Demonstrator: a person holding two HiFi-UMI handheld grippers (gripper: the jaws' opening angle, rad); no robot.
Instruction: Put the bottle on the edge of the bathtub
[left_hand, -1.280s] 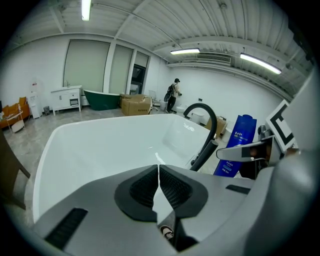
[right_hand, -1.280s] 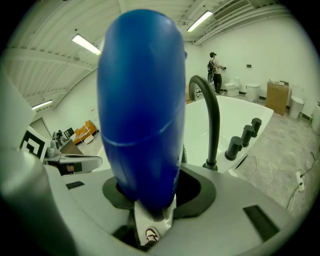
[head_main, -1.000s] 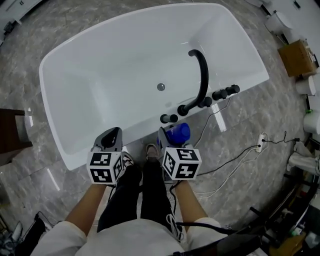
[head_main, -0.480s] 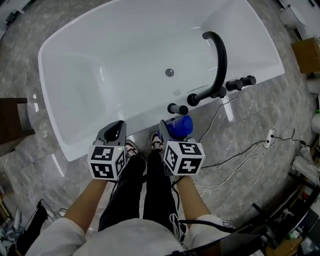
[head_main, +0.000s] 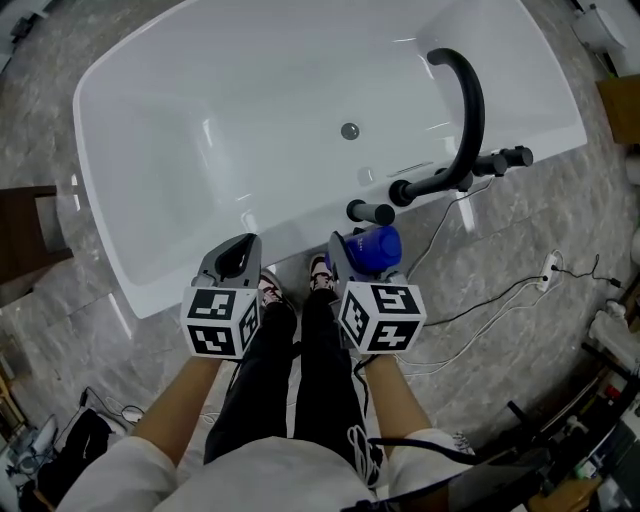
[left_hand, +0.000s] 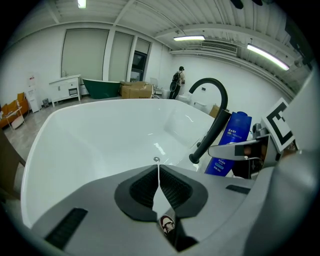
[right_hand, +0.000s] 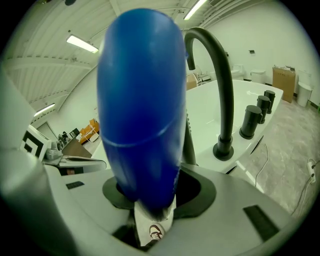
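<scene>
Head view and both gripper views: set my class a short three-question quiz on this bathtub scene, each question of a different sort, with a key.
1. True or false: the left hand-held gripper is shut and empty.
2. The right hand-held gripper grips: A a sponge, B a blue bottle, C a towel.
3. Fill the gap: the curved faucet over the bathtub is ____.
Key: 1 true; 2 B; 3 black.

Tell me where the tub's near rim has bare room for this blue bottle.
The near rim is bare from the tub's left corner to the first black knob. Right of that it is crowded: more knobs and the curved faucet stand along it.
</scene>
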